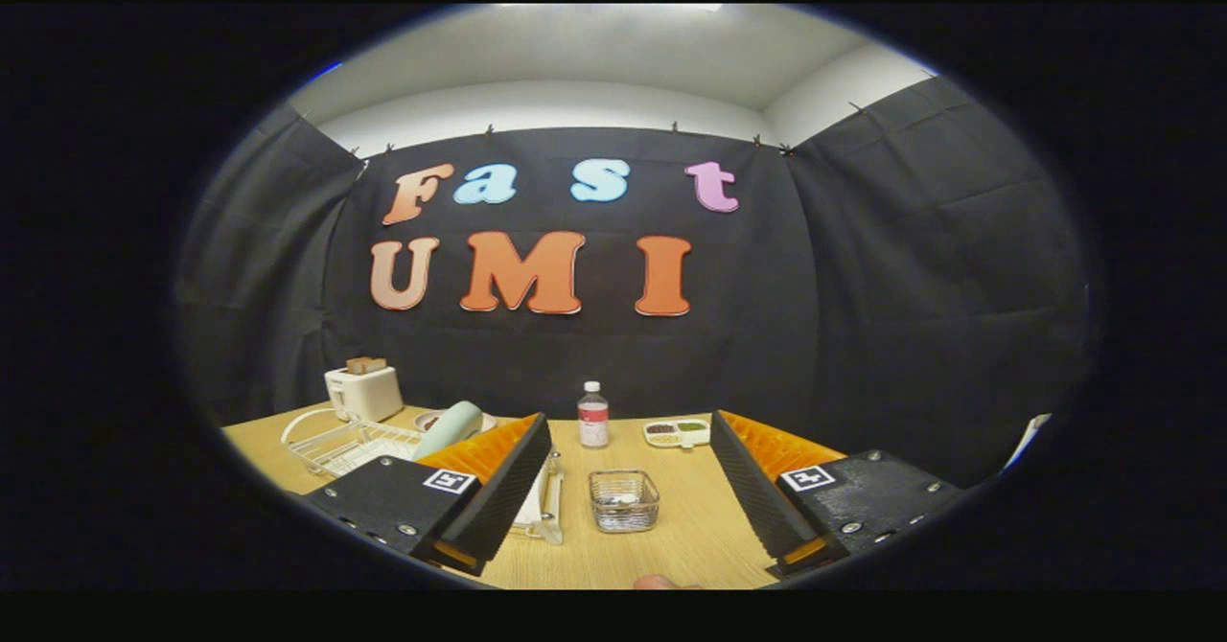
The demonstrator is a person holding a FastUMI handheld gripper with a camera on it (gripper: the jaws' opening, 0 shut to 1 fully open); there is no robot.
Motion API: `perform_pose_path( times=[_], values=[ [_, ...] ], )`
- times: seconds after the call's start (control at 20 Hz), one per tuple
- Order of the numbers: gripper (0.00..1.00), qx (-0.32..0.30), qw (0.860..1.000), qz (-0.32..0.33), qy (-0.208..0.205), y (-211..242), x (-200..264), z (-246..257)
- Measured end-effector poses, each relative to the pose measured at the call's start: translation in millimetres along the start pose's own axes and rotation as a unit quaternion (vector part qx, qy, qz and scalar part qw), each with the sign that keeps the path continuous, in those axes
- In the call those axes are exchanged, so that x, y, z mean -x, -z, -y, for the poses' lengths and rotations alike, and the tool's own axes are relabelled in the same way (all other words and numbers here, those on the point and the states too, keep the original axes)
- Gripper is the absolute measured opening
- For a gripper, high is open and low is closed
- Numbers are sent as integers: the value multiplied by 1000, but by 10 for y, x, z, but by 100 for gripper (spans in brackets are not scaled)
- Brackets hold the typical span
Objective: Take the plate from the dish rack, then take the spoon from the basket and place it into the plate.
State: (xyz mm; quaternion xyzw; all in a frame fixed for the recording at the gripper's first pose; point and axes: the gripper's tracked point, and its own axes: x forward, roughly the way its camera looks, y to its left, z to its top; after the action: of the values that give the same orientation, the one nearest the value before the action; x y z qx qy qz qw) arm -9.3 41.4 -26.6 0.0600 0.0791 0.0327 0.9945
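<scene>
Tongs [621, 489]: spread wide, holding nothing, ribbed inner faces. Between them we list a small wire basket [624, 500] on the wood-grain counter [671, 546]; spoon inside too faint to confirm. Left, behind one finger: white wire dish rack [337, 443] with a pale plate [449, 428] standing on edge. Beyond: plastic bottle [593, 415], divided dish [677, 432], toaster [363, 391]. Risk, we judge: the smooth plate slipping, or catching on rack wires.

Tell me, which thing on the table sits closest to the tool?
The small wire basket sits between the open tool's fingers. The bottle and the little divided tray stand farther back.
</scene>
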Motion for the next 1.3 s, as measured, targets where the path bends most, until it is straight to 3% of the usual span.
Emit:
perform_pose_path(
  times=[0.4, 0.75, 1.0, 1.3],
  values=[
    [99, -38, 996, -45, -61, -47, -237, -562],
    [99, -40, 980, -151, -122, 331, -656, -1404],
    [100, -18, 968, -215, -126, 586, -972, -1824],
    [100, 2, 962, -251, -103, 744, -1255, -1924]
  ],
)
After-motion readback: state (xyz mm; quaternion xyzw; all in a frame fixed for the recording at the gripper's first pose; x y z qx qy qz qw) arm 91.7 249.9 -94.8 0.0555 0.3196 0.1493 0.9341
